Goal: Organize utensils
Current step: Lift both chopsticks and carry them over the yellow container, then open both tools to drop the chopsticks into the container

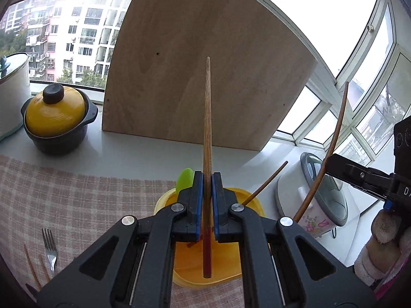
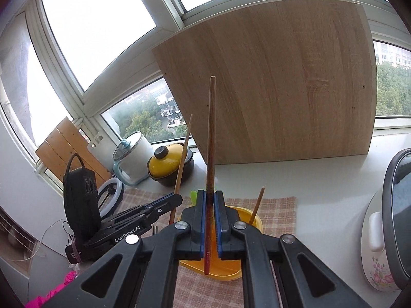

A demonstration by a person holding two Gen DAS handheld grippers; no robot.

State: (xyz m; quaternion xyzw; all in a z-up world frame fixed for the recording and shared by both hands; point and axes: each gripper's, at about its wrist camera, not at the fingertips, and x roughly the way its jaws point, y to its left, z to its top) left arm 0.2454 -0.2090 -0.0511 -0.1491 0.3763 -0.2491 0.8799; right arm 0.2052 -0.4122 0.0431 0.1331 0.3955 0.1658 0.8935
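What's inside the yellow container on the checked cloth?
In the yellow container, one wooden chopstick leans against the rim, with a green utensil at the far side. The left gripper and its held chopstick cover much of the inside.

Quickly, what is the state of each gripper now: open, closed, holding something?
Left gripper: jaws closed on a chopstick.
Right gripper: jaws closed on another chopstick.
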